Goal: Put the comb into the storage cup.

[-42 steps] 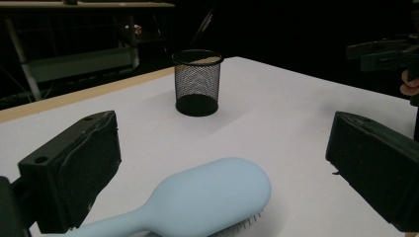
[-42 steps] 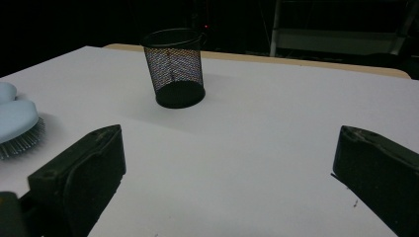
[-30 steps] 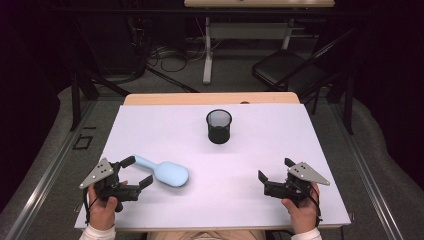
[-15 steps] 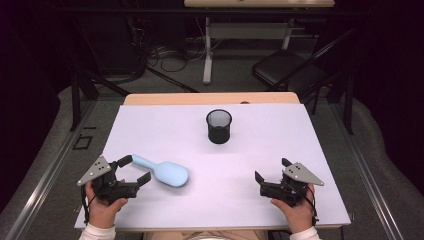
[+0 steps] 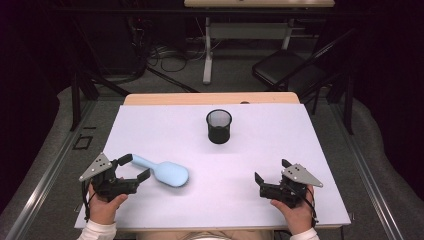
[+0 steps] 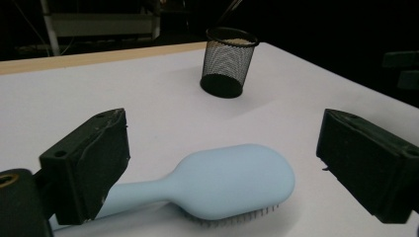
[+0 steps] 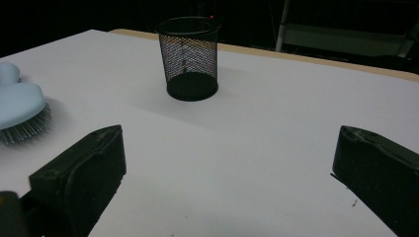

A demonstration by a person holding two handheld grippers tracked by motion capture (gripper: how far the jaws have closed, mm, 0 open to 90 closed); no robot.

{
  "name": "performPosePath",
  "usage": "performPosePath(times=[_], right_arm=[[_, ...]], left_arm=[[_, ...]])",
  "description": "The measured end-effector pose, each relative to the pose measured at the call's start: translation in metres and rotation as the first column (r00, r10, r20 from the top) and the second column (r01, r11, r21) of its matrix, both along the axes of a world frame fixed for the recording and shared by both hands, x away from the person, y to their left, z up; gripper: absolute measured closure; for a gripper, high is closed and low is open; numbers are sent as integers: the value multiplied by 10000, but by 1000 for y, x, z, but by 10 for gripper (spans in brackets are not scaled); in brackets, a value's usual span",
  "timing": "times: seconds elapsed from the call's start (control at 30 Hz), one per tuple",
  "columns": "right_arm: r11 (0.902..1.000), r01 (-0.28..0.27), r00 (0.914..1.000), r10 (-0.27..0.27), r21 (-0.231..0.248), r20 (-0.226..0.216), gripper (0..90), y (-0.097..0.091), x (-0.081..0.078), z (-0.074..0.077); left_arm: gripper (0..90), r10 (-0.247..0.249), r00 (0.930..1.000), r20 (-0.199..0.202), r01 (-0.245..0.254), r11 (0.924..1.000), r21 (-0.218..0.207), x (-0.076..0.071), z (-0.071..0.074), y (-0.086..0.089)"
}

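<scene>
My left gripper (image 5: 136,166) straddles the light-blue hairbrush (image 5: 165,172) handle, jaws wide but just closing, pads not touching. Right gripper (image 5: 270,176) gapes, empty.

No text, label, brand, number or sign can be read on anything here.

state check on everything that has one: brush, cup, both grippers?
Brush: lying on the table, bristles down, handle between the left jaws, not gripped.
Cup: upright, looks empty, standing alone.
Left gripper: open, jaws have just been closing around the brush handle.
Right gripper: open, nothing between the jaws.
</scene>
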State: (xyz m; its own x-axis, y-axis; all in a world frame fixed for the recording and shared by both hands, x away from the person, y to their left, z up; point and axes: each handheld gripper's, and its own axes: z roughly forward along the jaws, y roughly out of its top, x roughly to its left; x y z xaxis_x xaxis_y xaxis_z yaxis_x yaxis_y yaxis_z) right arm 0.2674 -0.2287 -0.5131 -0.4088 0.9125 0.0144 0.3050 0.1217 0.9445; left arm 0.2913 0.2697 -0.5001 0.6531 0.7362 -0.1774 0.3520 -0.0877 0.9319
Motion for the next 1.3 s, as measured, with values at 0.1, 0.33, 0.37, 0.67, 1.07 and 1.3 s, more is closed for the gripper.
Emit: performPosePath(times=[0.1,0.33,0.37,0.67,1.07,1.3], right_arm=[[10000,-9,9999,9,-65,-101,0,0,-1,-2],[9999,111,9999,-111,1,-37,5,-3,-3,-1],[9999,115,9999,-115,32,-52,6,-4,-3,-2],[9996,224,9996,-221,175,-188,16,-7,-2,-3],[9992,296,9992,-289,277,-261,16,-6,-1,-4],[9992,261,9995,-256,298,-189,16,-4,1,-3]], left_arm=[[113,299,9995,31,-299,9996,4,-2,3,2],[154,562,9982,-219,-555,9981,283,2,3,2],[157,590,9979,-277,-581,9978,330,3,3,2],[257,818,9943,-682,-782,9955,529,5,2,4],[456,813,9850,-1520,-731,9956,586,20,3,2],[636,963,9793,-1779,-844,9938,729,31,14,3]])
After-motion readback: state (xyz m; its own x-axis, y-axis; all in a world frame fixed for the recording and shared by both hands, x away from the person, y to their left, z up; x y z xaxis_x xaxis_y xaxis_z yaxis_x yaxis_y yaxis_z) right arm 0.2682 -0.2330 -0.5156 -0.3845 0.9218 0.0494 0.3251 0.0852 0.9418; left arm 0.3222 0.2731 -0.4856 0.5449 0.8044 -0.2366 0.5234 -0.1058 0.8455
